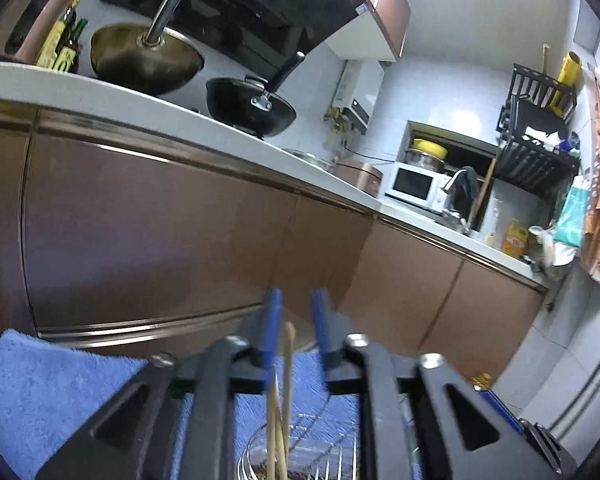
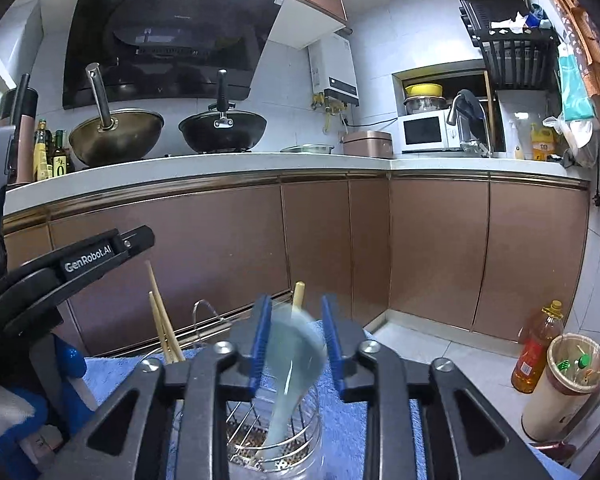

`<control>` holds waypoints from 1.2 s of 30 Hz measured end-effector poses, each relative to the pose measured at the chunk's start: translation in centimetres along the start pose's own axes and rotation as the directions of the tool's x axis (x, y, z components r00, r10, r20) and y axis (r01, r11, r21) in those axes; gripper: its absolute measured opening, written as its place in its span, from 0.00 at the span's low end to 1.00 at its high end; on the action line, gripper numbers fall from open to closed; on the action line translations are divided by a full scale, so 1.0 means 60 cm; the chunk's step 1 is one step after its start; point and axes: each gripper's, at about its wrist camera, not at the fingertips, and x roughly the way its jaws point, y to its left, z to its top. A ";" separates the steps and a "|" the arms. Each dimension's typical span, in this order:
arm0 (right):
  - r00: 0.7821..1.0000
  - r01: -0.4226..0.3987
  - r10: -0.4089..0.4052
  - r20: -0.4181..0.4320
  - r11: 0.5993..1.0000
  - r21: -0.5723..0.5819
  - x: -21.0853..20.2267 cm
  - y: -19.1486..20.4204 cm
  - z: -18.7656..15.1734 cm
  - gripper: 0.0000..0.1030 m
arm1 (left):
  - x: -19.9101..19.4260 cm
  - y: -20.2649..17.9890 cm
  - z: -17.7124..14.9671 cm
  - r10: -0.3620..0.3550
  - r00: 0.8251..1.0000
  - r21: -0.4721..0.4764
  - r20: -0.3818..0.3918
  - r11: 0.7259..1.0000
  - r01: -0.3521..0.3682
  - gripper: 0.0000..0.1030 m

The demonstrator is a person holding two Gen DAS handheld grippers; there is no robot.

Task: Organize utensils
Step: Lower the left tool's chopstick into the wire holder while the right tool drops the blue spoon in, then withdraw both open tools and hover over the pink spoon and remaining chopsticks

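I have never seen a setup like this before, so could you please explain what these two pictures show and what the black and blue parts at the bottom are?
There is no robot: a person carries a handheld two-finger gripper in each hand, each with a fisheye camera looking along its fingers. The black arms with blue pads at the bottom of each picture are those grippers.

The left wrist view shows the left gripper, open, with wooden chopsticks standing between its fingers but not squeezed. The right wrist view shows the right gripper, also open, above a pale blue spoon that stands, motion-blurred, in a clear utensil holder on a blue towel. Behind is a kitchen counter with two woks.
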 end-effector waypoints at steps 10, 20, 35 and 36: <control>1.000 -0.014 0.013 0.008 0.998 0.058 -0.120 -0.024 0.030 0.30 | -0.132 0.003 0.052 -0.038 0.998 0.069 -0.048 0.997 0.042 0.36; 0.998 -0.054 0.050 0.042 0.994 0.100 -0.271 -0.018 0.035 0.37 | -0.279 0.033 0.059 -0.008 0.995 0.156 -0.103 0.987 0.024 0.48; 0.998 -0.059 0.061 -0.010 0.987 0.151 -0.353 -0.010 -0.010 0.37 | -0.369 0.108 0.030 0.052 0.962 0.162 -0.270 0.987 -0.008 0.49; 0.998 -0.057 0.059 -0.012 0.987 0.148 -0.357 -0.009 -0.011 0.37 | -0.370 0.110 0.030 0.052 0.959 0.164 -0.279 0.986 -0.005 0.49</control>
